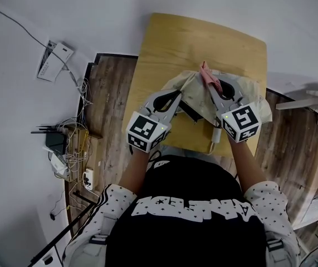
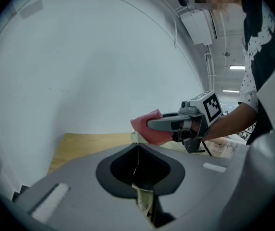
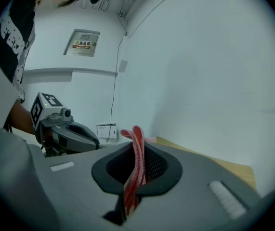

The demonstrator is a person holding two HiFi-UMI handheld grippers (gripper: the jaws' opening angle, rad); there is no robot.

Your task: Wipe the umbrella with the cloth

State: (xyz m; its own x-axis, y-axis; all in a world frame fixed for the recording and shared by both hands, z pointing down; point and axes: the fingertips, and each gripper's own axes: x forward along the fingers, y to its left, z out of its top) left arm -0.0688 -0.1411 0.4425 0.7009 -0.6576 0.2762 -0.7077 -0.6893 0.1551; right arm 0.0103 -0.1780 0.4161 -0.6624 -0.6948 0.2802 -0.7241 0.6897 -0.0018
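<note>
- Head view: a person is at the near edge of the wooden table (image 1: 203, 38). Both bare forearms reach forward out of dotted sleeves, with one tool in each hand.
- Umbrella (image 1: 253, 96): cream fabric, slack and rumpled, lying on the near half of the table toward its right side.
- Left gripper (image 1: 180, 97): it comes in over the table's near edge and angles inward, nose a little down. Its marker cube faces up at the camera, and its tip sits on the umbrella's left part.
- Left gripper view: the jaws are drawn together, with a thin fold of the cream umbrella fabric nipped in the seam between them.
- Right gripper (image 1: 208, 81): it comes in from the table's near right and also angles inward, so the two tools make a V. Its tip is over the umbrella's middle, near the left tip.
- Cloth (image 1: 205, 70): pink-red and clamped in the right gripper. In the right gripper view it stands bunched upright between the jaws, which are narrowed onto it, and a tuft pokes out past the tips.
- Cloth against umbrella: no view shows whether they touch.
</note>
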